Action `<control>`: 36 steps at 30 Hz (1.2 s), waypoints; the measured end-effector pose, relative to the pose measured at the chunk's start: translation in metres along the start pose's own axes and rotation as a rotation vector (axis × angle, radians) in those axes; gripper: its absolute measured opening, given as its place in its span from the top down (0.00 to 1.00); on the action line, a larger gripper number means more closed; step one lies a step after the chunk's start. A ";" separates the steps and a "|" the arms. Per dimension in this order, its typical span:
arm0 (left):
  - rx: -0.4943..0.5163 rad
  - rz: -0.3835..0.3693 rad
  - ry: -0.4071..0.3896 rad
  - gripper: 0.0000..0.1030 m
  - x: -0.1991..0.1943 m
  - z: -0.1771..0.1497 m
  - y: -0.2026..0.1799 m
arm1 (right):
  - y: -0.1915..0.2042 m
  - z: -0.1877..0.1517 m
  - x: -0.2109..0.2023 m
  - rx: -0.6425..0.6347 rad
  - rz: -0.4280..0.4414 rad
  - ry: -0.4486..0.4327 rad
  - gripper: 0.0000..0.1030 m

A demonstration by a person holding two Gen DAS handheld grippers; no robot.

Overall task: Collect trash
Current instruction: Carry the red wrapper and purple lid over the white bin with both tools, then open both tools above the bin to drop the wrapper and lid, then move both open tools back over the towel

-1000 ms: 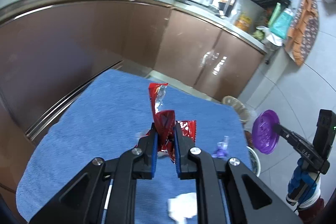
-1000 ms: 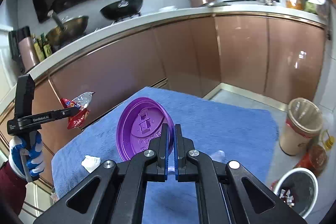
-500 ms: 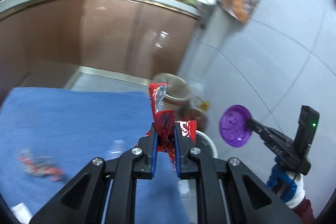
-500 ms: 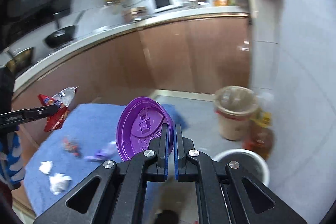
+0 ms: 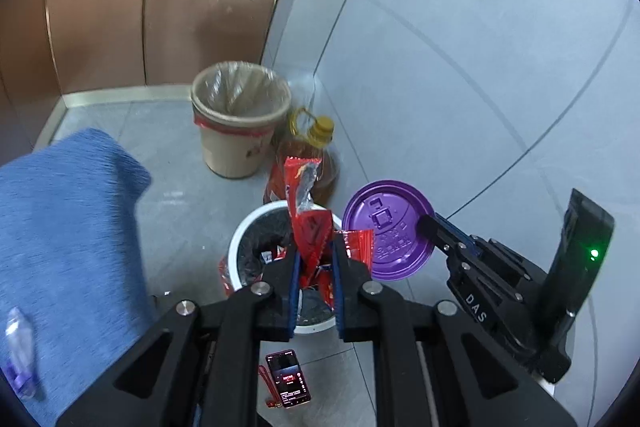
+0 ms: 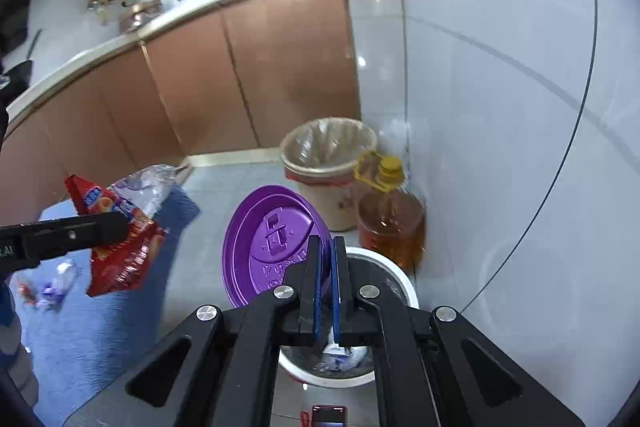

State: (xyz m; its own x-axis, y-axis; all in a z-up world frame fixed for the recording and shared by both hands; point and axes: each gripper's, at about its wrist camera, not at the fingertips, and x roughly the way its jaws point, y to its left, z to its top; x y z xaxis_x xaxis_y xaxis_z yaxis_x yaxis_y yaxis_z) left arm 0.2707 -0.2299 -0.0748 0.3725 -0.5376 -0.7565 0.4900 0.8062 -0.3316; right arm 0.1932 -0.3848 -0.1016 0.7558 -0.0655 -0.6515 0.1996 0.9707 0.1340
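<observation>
Both grippers have swung away from the blue cloth-covered counter point(image 5: 68, 227) since the earlier frame and now hang over the white bin point(image 5: 244, 239) on the floor; the kitchen cabinets that filled the view have slid to the upper left.

Left gripper point(image 5: 314, 259): jaws nearly closed, pads pinching a red snack wrapper point(image 5: 306, 211). Wrapper stands up out of the jaws, directly above the white bin's opening. Silver inner foil shows at its top end in the right wrist view point(image 6: 140, 187).

Right gripper point(image 6: 325, 259): jaws fully closed on the edge of a purple plastic cup lid point(image 6: 272, 247). Lid is held on edge, tilted, embossed face toward the camera. Seen from the left wrist, the lid point(image 5: 388, 231) sits just right of the white bin's rim, beside the wrapper.

White bin: dark liner, wrappers and paper scraps already inside point(image 6: 340, 351).

Behind the white bin: amber oil bottle point(image 5: 316, 155) with yellow cap, touching or just beside the bin's far rim; cannot tell which. Beige bin with clear liner point(image 5: 240, 123) stands farther back, to the left.

In front of the white bin, on the floor tiles: a phone point(image 5: 289, 378) with red case, screen lit.

Left of the white bin: counter corner, with a small purple-and-clear wrapper point(image 5: 18, 359) lying on the cloth.
</observation>
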 end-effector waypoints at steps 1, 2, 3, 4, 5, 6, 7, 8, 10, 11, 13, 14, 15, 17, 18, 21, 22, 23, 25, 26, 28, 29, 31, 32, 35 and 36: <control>0.000 0.003 0.011 0.88 0.009 0.002 0.000 | -0.005 -0.002 0.009 0.005 -0.012 0.009 0.96; 0.002 0.008 0.024 0.88 0.020 0.003 -0.001 | -0.007 -0.003 0.014 0.008 -0.019 0.017 0.96; 0.002 0.014 0.038 0.87 0.032 0.004 -0.001 | -0.010 -0.005 0.022 0.012 -0.028 0.028 0.96; 0.001 0.019 0.050 0.87 0.041 0.005 0.000 | -0.014 -0.007 0.031 0.016 -0.037 0.038 0.96; -0.001 0.023 0.061 0.87 0.051 0.006 0.001 | -0.015 -0.009 0.036 0.021 -0.042 0.047 0.96; -0.003 0.026 0.070 0.84 0.059 0.007 0.000 | -0.019 -0.011 0.044 0.026 -0.050 0.057 0.96; -0.007 0.028 0.079 0.85 0.068 0.009 0.000 | -0.022 -0.013 0.052 0.031 -0.057 0.068 0.96; -0.012 0.032 0.085 0.84 0.075 0.008 0.001 | -0.024 -0.015 0.058 0.035 -0.060 0.076 0.95; -0.029 0.031 0.104 0.83 0.089 0.007 0.006 | -0.028 -0.016 0.074 0.043 -0.064 0.097 0.92; -0.036 0.027 0.110 0.80 0.094 0.007 0.007 | -0.029 -0.018 0.081 0.044 -0.062 0.109 0.92; -0.053 0.018 0.122 0.75 0.105 0.006 0.011 | -0.031 -0.022 0.093 0.047 -0.062 0.129 0.88; -0.059 0.015 0.125 0.70 0.110 0.006 0.013 | -0.031 -0.023 0.094 0.049 -0.064 0.133 0.86; -0.066 0.014 0.128 0.65 0.112 0.005 0.015 | -0.031 -0.026 0.094 0.052 -0.064 0.134 0.81; -0.080 0.009 0.129 0.63 0.113 0.003 0.019 | -0.033 -0.029 0.095 0.055 -0.063 0.134 0.73; -0.088 0.003 0.129 0.63 0.112 0.001 0.020 | -0.033 -0.030 0.094 0.055 -0.065 0.133 0.71; -0.095 -0.005 0.124 0.63 0.108 0.000 0.023 | -0.032 -0.030 0.089 0.052 -0.069 0.129 0.70; -0.096 -0.005 0.122 0.63 0.107 0.001 0.022 | -0.030 -0.030 0.085 0.049 -0.070 0.126 0.70; -0.097 -0.010 0.115 0.63 0.102 0.000 0.022 | -0.029 -0.029 0.083 0.045 -0.071 0.121 0.69; -0.102 -0.016 0.105 0.63 0.092 -0.001 0.021 | -0.024 -0.027 0.074 0.038 -0.073 0.104 0.65; -0.103 -0.018 0.098 0.63 0.084 -0.003 0.021 | -0.022 -0.026 0.070 0.037 -0.072 0.099 0.64; -0.105 -0.019 0.077 0.63 0.066 -0.006 0.021 | -0.018 -0.024 0.057 0.037 -0.070 0.085 0.63; -0.105 -0.018 0.069 0.63 0.060 -0.007 0.020 | -0.015 -0.022 0.050 0.037 -0.067 0.076 0.63; -0.094 0.002 0.035 0.63 0.035 -0.013 0.020 | -0.008 -0.019 0.035 0.036 -0.057 0.056 0.62; -0.086 0.014 0.018 0.63 0.024 -0.015 0.019 | -0.005 -0.018 0.028 0.033 -0.053 0.049 0.62; -0.064 0.057 -0.048 0.63 -0.018 -0.025 0.017 | 0.012 -0.015 0.001 0.019 -0.034 0.017 0.61; -0.056 0.072 -0.068 0.63 -0.032 -0.028 0.016 | 0.019 -0.015 -0.009 0.011 -0.028 0.007 0.59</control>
State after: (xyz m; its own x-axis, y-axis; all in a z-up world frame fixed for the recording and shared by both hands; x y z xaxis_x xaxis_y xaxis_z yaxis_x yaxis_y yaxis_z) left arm 0.2446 -0.1930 -0.0720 0.4589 -0.4918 -0.7400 0.4162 0.8548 -0.3100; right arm 0.1813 -0.3626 -0.1044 0.7457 -0.0913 -0.6600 0.2273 0.9660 0.1233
